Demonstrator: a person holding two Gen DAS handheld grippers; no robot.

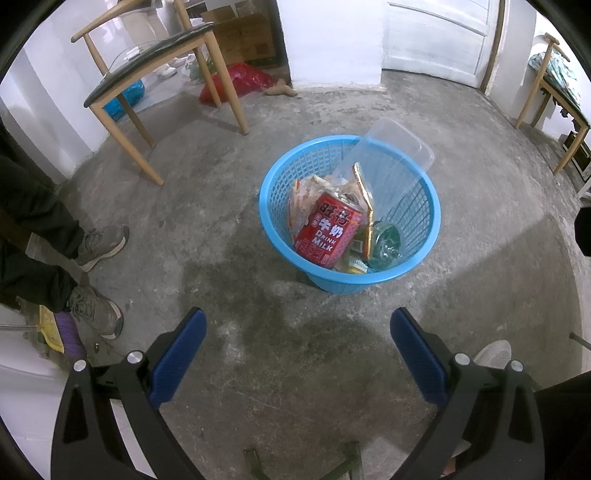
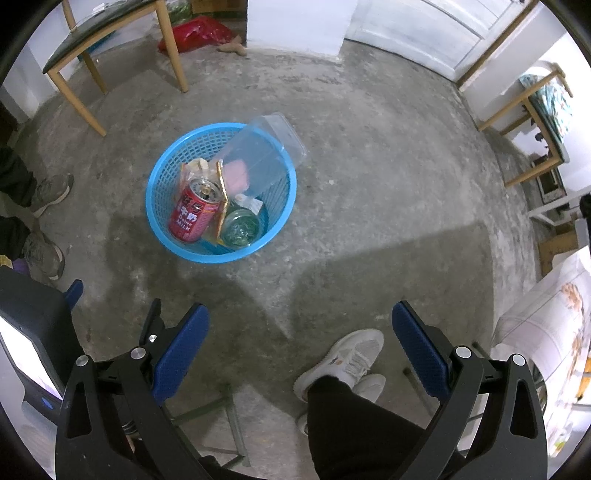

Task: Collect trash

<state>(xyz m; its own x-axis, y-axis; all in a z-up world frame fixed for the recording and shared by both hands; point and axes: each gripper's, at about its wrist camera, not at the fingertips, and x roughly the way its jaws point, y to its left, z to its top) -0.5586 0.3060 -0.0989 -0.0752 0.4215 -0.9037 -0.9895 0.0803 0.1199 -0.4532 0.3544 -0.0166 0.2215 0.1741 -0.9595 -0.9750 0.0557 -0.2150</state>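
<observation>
A blue plastic basket stands on the concrete floor. In it lie a red milk can, a gold-edged snack wrapper, a crushed green bottle and a clear plastic box that leans over the far rim. My left gripper hovers open, above the floor on the near side of the basket, with nothing between its blue pads. My right gripper is open and empty too, higher and to the right of the basket.
A wooden chair stands at the back left, with a red bag behind it. A person's grey shoes are on the left, white shoes near my right gripper. Another wooden frame stands at the right.
</observation>
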